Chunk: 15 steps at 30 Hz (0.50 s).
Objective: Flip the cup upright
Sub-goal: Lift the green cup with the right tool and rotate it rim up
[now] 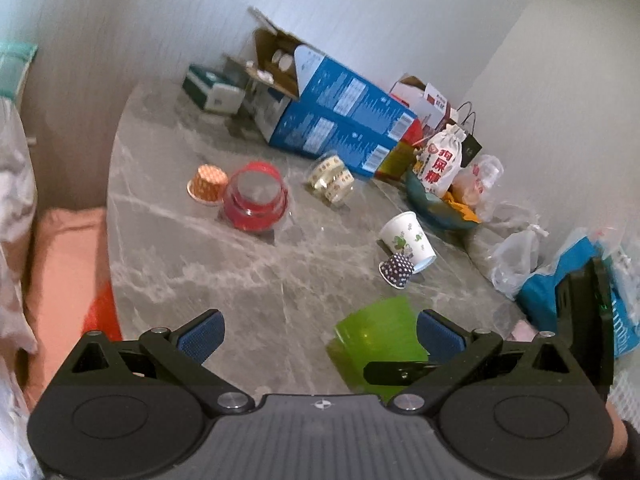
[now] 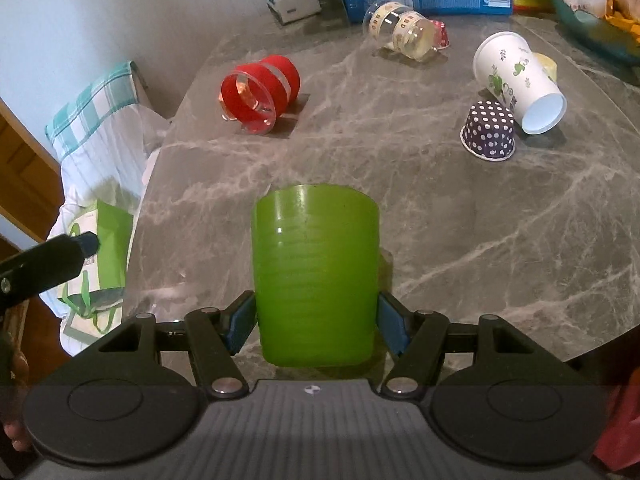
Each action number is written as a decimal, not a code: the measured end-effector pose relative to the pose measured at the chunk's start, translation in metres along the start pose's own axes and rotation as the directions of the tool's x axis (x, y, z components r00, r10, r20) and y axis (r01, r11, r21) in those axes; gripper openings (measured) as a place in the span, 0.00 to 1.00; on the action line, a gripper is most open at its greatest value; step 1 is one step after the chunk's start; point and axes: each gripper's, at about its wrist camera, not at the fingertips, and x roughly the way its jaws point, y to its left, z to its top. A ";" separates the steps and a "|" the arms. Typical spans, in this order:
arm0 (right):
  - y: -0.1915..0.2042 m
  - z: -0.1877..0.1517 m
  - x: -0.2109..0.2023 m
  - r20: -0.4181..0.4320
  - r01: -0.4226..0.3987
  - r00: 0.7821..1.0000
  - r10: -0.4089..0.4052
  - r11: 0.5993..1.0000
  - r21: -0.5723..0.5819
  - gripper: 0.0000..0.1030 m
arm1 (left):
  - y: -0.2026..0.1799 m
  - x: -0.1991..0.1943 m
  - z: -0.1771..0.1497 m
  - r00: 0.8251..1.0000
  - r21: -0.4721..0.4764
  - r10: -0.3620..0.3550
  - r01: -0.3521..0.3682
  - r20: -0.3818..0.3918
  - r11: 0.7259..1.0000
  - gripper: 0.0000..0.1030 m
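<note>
A green plastic cup stands upside down on the grey marble table, base up. My right gripper is closed around its lower part, with a blue pad on each side touching it. The same cup shows in the left wrist view, low and right of centre. My left gripper is open and empty above the table, its right pad beside the cup. The right gripper's black finger crosses the cup there.
Other cups lie about: a red-banded glass on its side, a clear printed cup, a white paper cup on its side, a purple dotted cup upside down, an orange cup. Blue boxes, bags and a bowl crowd the back.
</note>
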 end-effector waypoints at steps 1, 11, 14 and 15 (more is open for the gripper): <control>0.000 0.001 0.000 -0.002 -0.002 1.000 0.002 1.000 0.001 0.64 | -0.001 0.003 0.000 1.000 0.002 0.007 -0.007 -0.009 1.000 1.00; 0.000 -0.003 -0.001 0.003 0.006 1.000 -0.005 1.000 -0.003 0.65 | -0.028 0.046 0.014 0.987 0.002 -0.014 0.015 -0.161 1.000 0.97; -0.001 -0.003 0.001 0.004 -0.001 1.000 0.001 1.000 0.000 0.67 | -0.037 0.063 0.021 0.974 -0.012 -0.028 0.026 -0.227 1.000 0.97; -0.001 -0.003 0.002 0.004 -0.003 1.000 0.003 1.000 -0.003 0.68 | -0.038 0.071 0.023 0.962 -0.040 -0.051 0.041 -0.267 0.998 0.97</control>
